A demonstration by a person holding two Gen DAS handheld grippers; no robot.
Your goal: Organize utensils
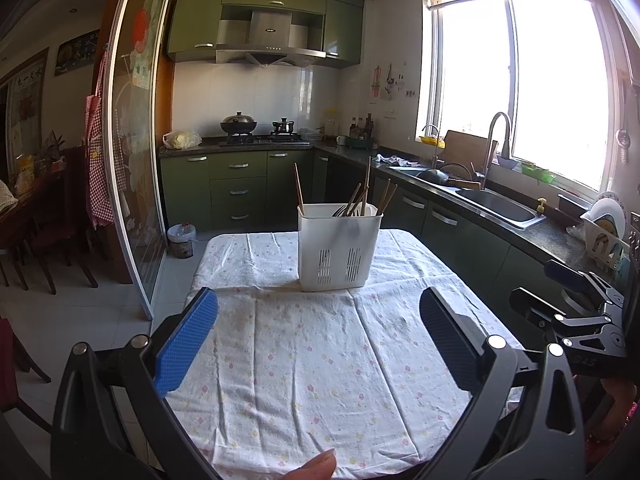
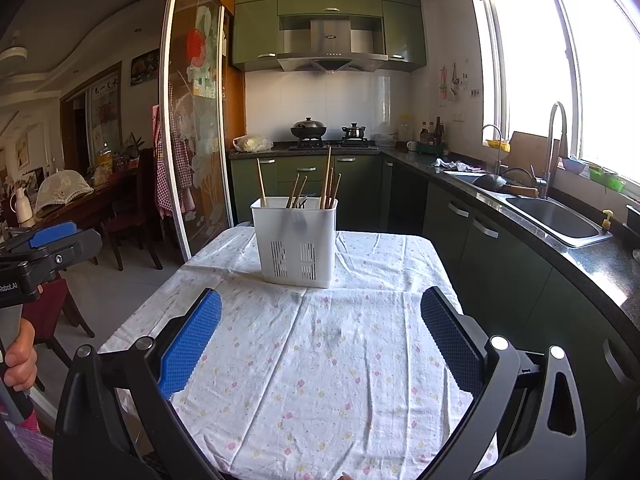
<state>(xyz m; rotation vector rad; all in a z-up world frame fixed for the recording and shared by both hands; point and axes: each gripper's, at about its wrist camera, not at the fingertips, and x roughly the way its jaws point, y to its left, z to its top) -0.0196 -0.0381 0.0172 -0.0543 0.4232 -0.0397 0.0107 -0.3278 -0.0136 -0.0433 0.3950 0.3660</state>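
Both grippers, left gripper (image 1: 318, 336) and right gripper (image 2: 320, 336), are idling spread and empty, chopsticks (image 2: 326, 182) sitting in caddy (image 2: 296, 240) at 12 o'clock, task looking done.

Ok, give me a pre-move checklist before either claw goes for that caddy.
1. Left claw open, holding nothing: ok.
2. Right claw open, holding nothing: ok.
3. Caddy upright on the cloth: ok.
4. Chopsticks standing in the caddy, none lying on the cloth: ok.
5. Path from both claws to the caddy free of objects: ok.
6. Utensils sorted by compartment inside the caddy: cannot tell, the wall hides them.
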